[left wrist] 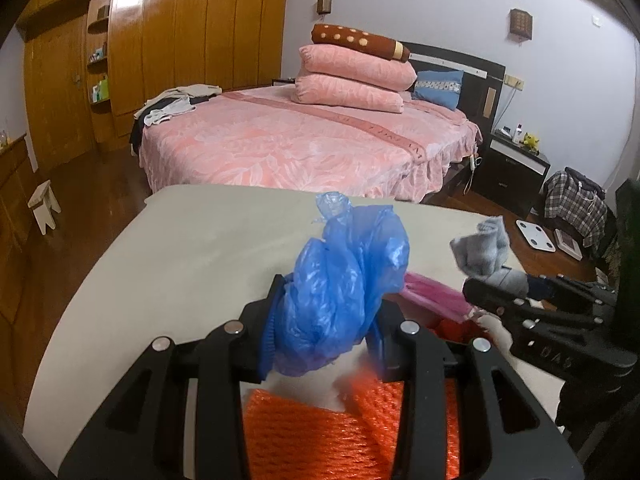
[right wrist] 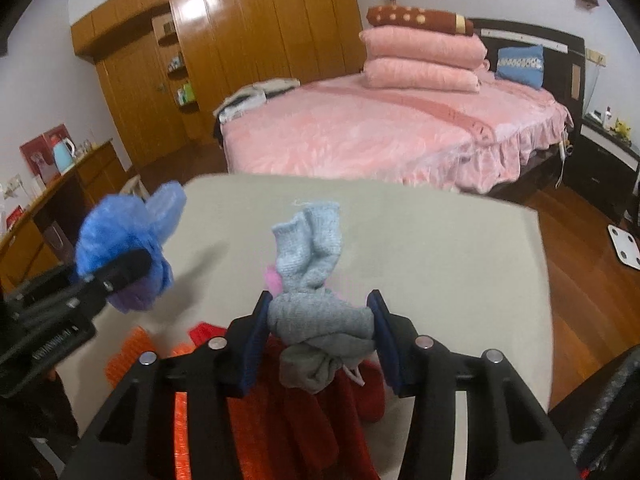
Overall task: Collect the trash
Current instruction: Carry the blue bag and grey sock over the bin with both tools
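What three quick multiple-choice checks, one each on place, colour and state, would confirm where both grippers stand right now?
1. Where is the stack of pink folded quilts?
A. On the pink bed
B. On the wooden floor
C. On the beige table

2. What colour is the crumpled plastic bag in the left gripper?
A. Green
B. Blue
C. White

3. What is between the fingers of the right gripper?
A. Nothing
B. A bottle
C. A bunched grey sock

Answers: 1 A, the stack rests on the bedspread near the headboard; 2 B, blue film bulges between the fingers; 3 C, grey knit fills the gap.
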Motion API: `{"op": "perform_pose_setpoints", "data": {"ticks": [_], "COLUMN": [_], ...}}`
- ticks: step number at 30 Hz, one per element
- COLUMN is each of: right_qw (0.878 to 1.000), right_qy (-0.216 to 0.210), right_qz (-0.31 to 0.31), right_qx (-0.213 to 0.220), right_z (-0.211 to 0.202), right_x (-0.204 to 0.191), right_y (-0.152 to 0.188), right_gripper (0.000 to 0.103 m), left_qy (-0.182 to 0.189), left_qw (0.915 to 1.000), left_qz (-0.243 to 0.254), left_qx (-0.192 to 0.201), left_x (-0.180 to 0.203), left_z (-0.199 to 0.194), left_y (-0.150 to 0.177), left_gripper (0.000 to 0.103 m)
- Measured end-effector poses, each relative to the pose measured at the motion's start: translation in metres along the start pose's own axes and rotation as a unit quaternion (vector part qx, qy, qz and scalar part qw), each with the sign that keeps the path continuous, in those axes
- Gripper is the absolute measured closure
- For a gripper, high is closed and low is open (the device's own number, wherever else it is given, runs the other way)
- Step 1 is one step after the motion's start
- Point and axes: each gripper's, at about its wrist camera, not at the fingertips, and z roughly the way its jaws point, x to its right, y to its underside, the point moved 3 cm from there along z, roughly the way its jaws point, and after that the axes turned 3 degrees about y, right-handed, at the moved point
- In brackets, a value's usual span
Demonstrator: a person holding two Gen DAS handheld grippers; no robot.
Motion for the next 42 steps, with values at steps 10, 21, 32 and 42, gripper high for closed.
{"op": "perform_pose_setpoints", "data": {"ticks": [10,21,32,42], "right_qw": [0.999,0.997,0.995,0.991], "right_qy": [-0.002,0.009,0.033,0.077], "right_qz": [0.001,0.016,0.035,0.054], "right_qx": [0.039,0.07,0.088,0.099], "right_z": [-0.048,-0.114,-0.186,-0.246], "right_x": [0.001,0.017,0.043,0.086], "right_y": [-0.023,-0.024,0.012,0.048], "right_gripper": [0.055,0.055,0.055,0.055], "left_qy": [0.009,0.027,0.062,0.109], "left_qw": [0.9995,0.9984,0.9958,0.9903], "left_qz": [0.005,0.015,0.032,0.058], "left_qx": [0.029,0.048,0.059,0.064], "left_x": [0.019,0.054,0.108,0.17], "left_z": [-0.035,-0.079,-0.124,-0.15], "left_y": [-0.014,-0.02,-0.001,0.024], "left_gripper": [0.068,0.068,0.068,0.068]}}
